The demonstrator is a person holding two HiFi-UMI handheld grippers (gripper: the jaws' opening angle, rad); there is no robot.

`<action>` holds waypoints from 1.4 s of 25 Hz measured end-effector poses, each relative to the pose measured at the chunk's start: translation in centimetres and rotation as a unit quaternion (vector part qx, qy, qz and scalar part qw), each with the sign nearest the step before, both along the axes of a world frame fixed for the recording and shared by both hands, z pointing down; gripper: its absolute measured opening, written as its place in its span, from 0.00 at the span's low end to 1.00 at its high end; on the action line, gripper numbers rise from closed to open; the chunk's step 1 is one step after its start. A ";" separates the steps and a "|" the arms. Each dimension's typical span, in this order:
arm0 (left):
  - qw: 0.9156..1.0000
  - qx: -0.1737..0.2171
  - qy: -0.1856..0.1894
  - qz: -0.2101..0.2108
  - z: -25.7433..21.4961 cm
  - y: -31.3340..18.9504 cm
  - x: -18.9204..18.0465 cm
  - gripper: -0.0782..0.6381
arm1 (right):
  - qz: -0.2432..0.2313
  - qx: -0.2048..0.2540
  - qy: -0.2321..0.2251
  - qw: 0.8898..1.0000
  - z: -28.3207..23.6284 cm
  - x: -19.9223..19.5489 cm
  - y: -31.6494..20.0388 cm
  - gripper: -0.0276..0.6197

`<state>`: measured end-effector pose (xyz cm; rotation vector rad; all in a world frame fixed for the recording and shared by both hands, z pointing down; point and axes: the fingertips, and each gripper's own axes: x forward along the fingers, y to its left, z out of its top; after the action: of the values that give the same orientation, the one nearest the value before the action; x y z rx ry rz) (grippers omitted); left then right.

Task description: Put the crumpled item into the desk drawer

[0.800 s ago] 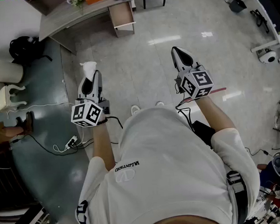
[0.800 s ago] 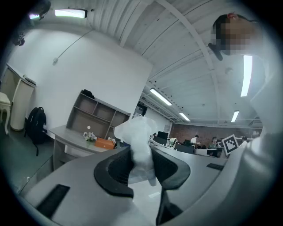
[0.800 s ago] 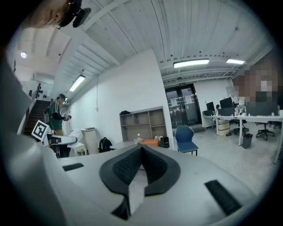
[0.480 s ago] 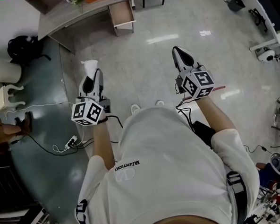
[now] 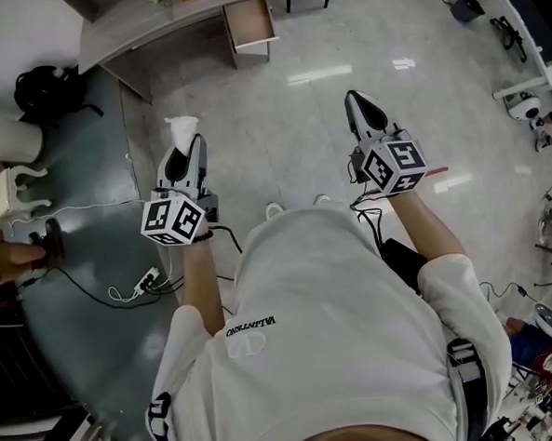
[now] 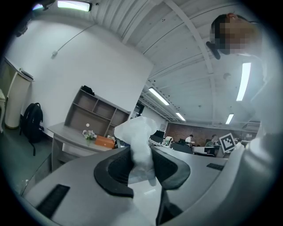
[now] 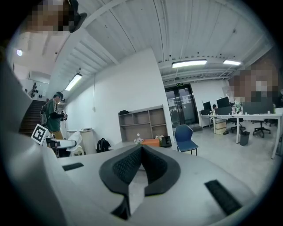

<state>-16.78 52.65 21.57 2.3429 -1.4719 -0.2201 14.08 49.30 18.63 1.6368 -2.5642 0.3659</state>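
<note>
A crumpled white paper wad [image 5: 182,129] sticks out past the tips of my left gripper [image 5: 184,146], which is shut on it. In the left gripper view the wad [image 6: 139,145] is pinched between the two black pads and rises above them. My right gripper [image 5: 356,103] is held out level at the right, shut with nothing between its pads [image 7: 140,161]. The grey desk [image 5: 125,33] stands far ahead at the top, and its drawer [image 5: 250,25] is pulled open. Both grippers are well short of it, above the shiny floor.
A black backpack [image 5: 49,94] leans by the desk's left end. White stools [image 5: 13,189] and a power strip with cables [image 5: 135,284] lie on the grey mat at the left. An orange box and flowers [image 6: 99,139] sit on the desk. A blue chair [image 7: 185,137] stands ahead.
The desk and its open drawer have shifted slightly up and right in the head view as I step forward. Both grippers keep their pose, the wad still held.
</note>
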 end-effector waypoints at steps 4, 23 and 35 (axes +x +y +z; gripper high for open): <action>1.000 -0.007 0.007 -0.002 0.8 -0.3 -1.7 0.27 | 0.002 -0.012 -0.005 1.000 0.9 -1.7 0.1 0.04; 1.000 -0.026 -0.002 0.006 2.8 -8.4 0.5 0.27 | -0.006 -0.030 -0.011 0.999 3.7 -1.0 -8.8 0.04; 0.999 -0.031 -0.013 0.015 2.4 -20.8 5.8 0.27 | -0.009 -0.025 -0.028 0.999 2.9 2.7 -21.6 0.04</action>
<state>-11.01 31.87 23.95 2.3255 -1.4341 -0.1359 16.77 27.68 21.53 1.6090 -2.5850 0.4773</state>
